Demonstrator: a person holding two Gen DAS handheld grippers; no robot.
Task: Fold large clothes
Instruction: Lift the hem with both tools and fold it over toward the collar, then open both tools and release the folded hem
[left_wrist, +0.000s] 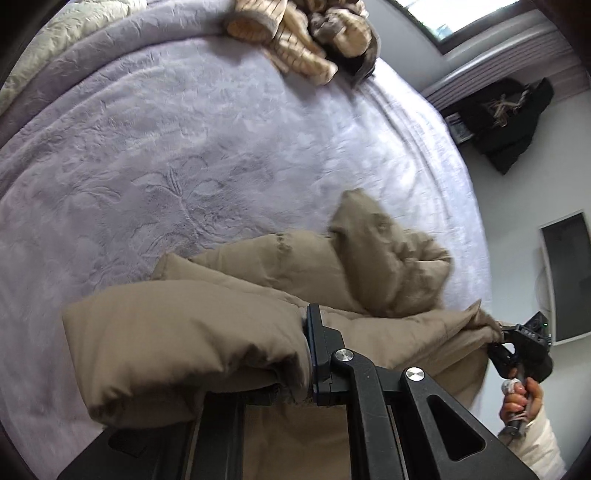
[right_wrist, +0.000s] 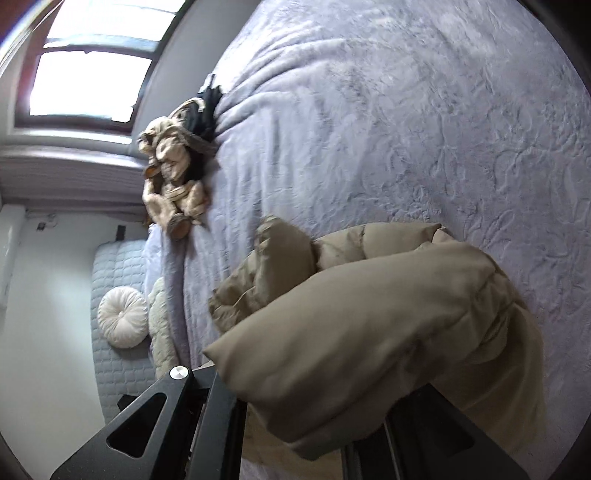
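Left wrist view: the left gripper (left_wrist: 310, 354), at 6 o'clock, has its jaws clamped on a padded edge of the tan jacket (left_wrist: 229, 332), which hangs bunched over the near edge of the bed (left_wrist: 184, 147). At 4 o'clock the right gripper (left_wrist: 508, 334) pinches another corner of the jacket. A second garment (left_wrist: 295, 40) lies at 12 o'clock.

Right wrist view: the jacket (right_wrist: 369, 325) fills 5 o'clock and hides the jaws, which seem closed on it. The garment (right_wrist: 173, 184) sits at 9 o'clock.

To fold well, I would pull both corners apart until taut, then lay the jacket flat. No containers are visible.
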